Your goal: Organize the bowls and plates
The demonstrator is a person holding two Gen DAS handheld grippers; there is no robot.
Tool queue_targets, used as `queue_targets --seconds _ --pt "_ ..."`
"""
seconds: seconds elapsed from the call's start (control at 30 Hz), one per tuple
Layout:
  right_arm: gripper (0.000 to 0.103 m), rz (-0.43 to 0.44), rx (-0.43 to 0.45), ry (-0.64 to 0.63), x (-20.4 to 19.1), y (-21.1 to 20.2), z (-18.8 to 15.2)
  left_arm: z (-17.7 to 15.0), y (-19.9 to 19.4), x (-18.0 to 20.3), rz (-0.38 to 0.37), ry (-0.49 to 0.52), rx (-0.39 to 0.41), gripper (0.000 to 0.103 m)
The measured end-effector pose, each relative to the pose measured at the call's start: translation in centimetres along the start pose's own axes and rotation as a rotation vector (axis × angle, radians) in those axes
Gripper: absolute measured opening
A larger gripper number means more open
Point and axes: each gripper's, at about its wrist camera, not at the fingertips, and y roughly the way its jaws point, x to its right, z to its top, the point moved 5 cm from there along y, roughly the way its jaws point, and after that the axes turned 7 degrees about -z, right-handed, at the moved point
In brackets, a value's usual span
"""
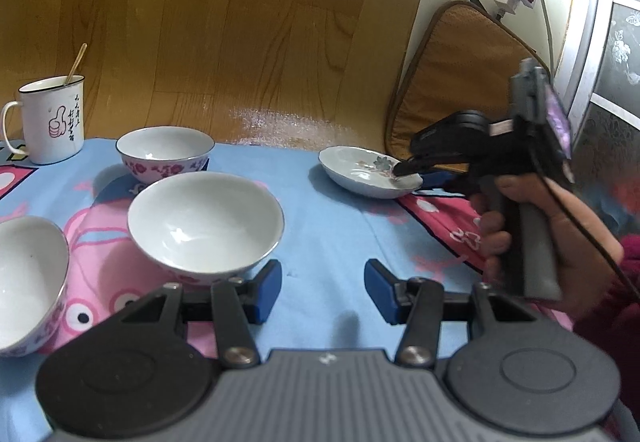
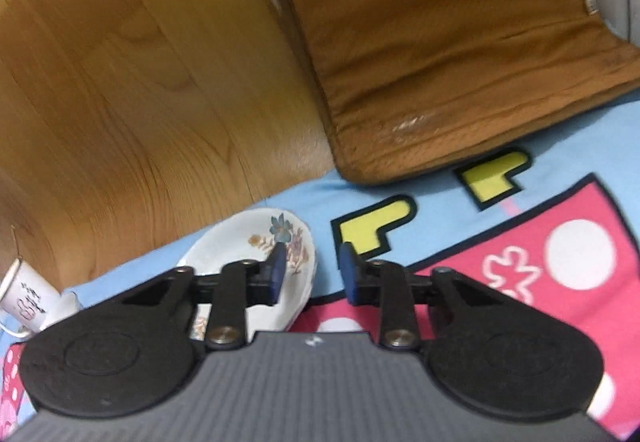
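Work surface: blue-and-pink cartoon blanket [image 1: 332, 226] on wood floor [image 1: 240, 21]; brown cushion [image 2: 460, 41] at 1 o'clock. Floral plate [image 1: 370, 171] at 1 o'clock, its rim between the right gripper [image 2: 312, 268] jaws, unclamped. Left gripper [image 1: 323, 288] released, empty. Bowls [image 1: 206, 222] at 10 o'clock.

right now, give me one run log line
left tool open, empty, beside white bowl | right tool open, astride floral plate rim
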Motion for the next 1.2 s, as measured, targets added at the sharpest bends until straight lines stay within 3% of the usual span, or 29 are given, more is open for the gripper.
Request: queue_targets --seconds 0.1,0.23,0.5,0.77,0.9,1.03,1.07,1.1,1.2 --pt "0.014 -0.014 0.006 -0.047 -0.6 -0.2 -0.3 0.0 0.0 -0.2 -0.001 -0.009 -0.002 0.047" --pt "0.011 0.036 -0.028 -0.005 0.1 -2.5 -1.3 0.2 -0.1 -0.6 -0.013 -0.031 0.007 0.047" --pt "0.012 0.145 -0.072 0.004 2.4 -11.5 -7.0 0.4 -1.5 -0.5 -0.108 -0.058 0.049 0.048" --pt "0.012 0.241 -0.119 -0.021 3.9 -18.5 -13.2 -0.6 -1.6 1.5 -0.176 -0.033 -0.064 0.049" --pt "0.02 0.224 -0.095 -0.024 4.4 -19.5 -14.4 -1.8 -1.5 2.7 -0.186 -0.016 -0.134 0.046" --pt "0.02 0.212 -0.062 -0.035 4.6 -18.5 -14.4 -2.9 -1.1 3.6 -0.18 0.003 -0.169 0.037" --pt "0.019 0.214 -0.058 -0.04 4.5 -18.2 -14.4 -3.0 -1.0 3.9 -0.178 0.012 -0.171 0.025" --pt "0.017 0.214 -0.054 -0.05 4.5 -18.3 -14.4 -3.0 -0.9 4.2 -0.172 0.01 -0.18 0.021" --pt "0.016 0.174 0.008 -0.084 4.8 -19.1 -14.2 -2.5 -0.7 4.9 -0.203 -0.021 -0.19 0.02"
